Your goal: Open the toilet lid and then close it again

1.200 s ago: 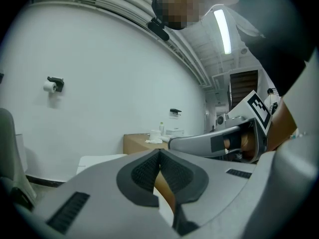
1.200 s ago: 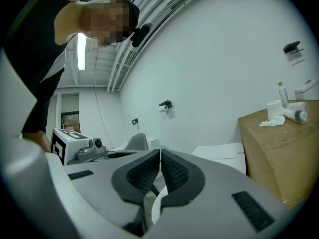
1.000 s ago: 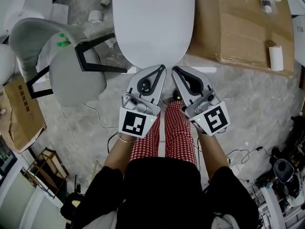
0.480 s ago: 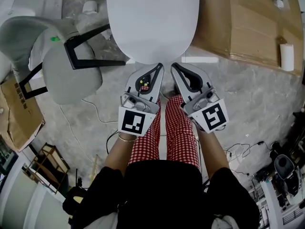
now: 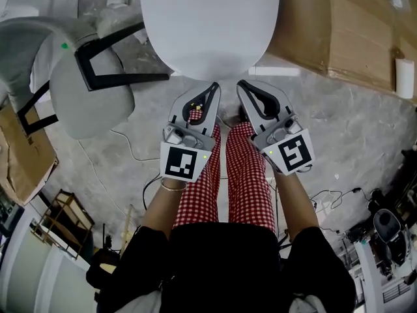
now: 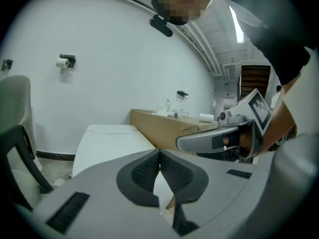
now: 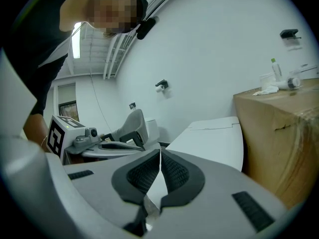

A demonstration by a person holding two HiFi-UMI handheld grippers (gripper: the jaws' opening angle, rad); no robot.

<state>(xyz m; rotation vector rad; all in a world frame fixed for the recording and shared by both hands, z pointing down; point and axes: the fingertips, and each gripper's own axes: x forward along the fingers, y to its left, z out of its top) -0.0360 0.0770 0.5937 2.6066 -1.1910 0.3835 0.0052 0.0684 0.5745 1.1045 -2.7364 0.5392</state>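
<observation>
Grey concrete floor fills the head view. The shut toilet lid [image 5: 210, 25] lies at twelve o'clock, with the left gripper [image 5: 212, 89] and right gripper [image 5: 242, 86] just short of its front edge.

Left gripper view: jaws pressed together, empty, lid at nine o'clock.

Right gripper view: the same, lid at two o'clock.

Lifting looks not yet begun; next, a tip should hook under the front rim.

Mottled grey floor [image 5: 352, 135]. Bearing a white toilet [image 5: 208, 25], a grey chair [image 5: 91, 93] and a cardboard box [image 5: 339, 31] flanking it. Thin cables [image 5: 124, 142] strewn nearby.
</observation>
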